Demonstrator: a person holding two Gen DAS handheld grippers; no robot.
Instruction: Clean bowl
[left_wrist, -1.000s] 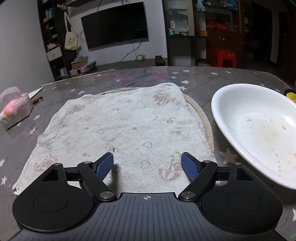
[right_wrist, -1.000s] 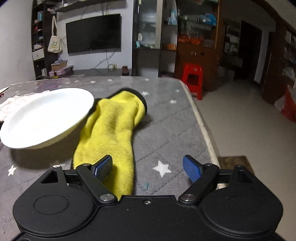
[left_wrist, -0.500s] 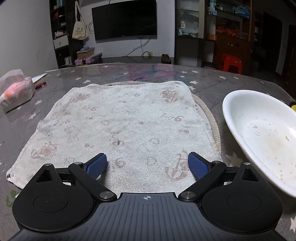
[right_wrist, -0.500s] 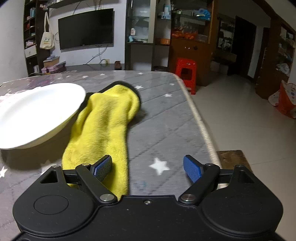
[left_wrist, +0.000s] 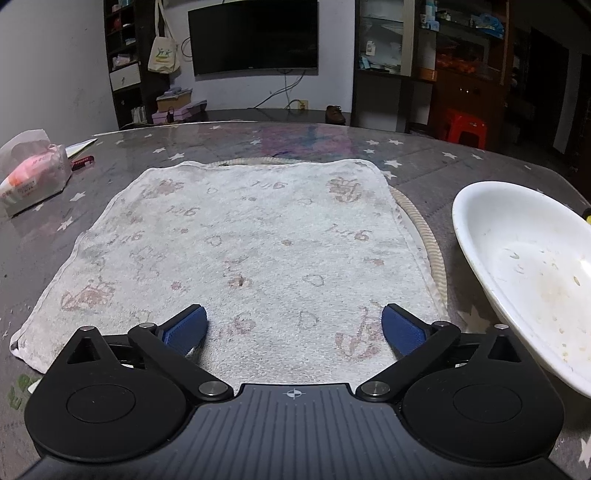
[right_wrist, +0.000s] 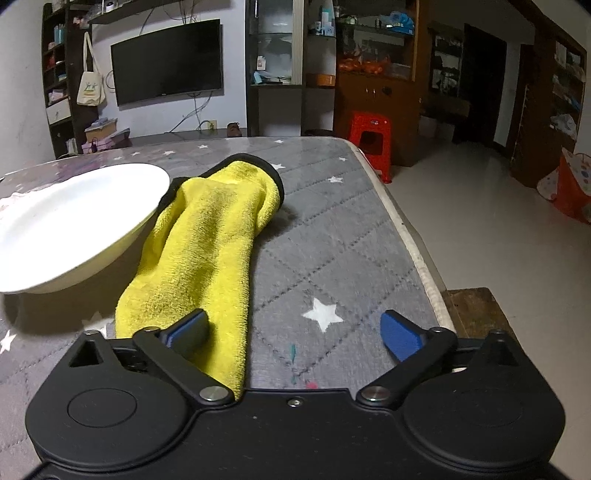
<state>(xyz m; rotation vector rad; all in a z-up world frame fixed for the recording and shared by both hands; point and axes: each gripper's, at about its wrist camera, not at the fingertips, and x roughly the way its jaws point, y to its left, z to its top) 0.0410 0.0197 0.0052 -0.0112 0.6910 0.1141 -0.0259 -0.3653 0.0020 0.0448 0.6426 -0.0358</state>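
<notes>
A white bowl (left_wrist: 528, 266) with dried food specks sits on the grey star-patterned table, right of my left gripper (left_wrist: 293, 326). That gripper is open and empty over the near edge of a stained white towel (left_wrist: 240, 251). In the right wrist view the bowl (right_wrist: 70, 225) is at the left, with a yellow cloth (right_wrist: 207, 251) lying beside it and partly under its rim. My right gripper (right_wrist: 293, 332) is open, low over the near end of the yellow cloth; its left fingertip (right_wrist: 188, 330) is over the cloth.
A round woven mat (left_wrist: 424, 236) lies under the towel. A tissue pack (left_wrist: 33, 173) and a red pen (left_wrist: 83, 162) lie at the far left. The table's right edge (right_wrist: 406, 236) drops to the floor; a red stool (right_wrist: 369, 140) stands beyond.
Both grippers have drawn back and tilted a little, so the towel, bowl and yellow cloth sit slightly farther forward in view. Both stay open. No object has moved.
</notes>
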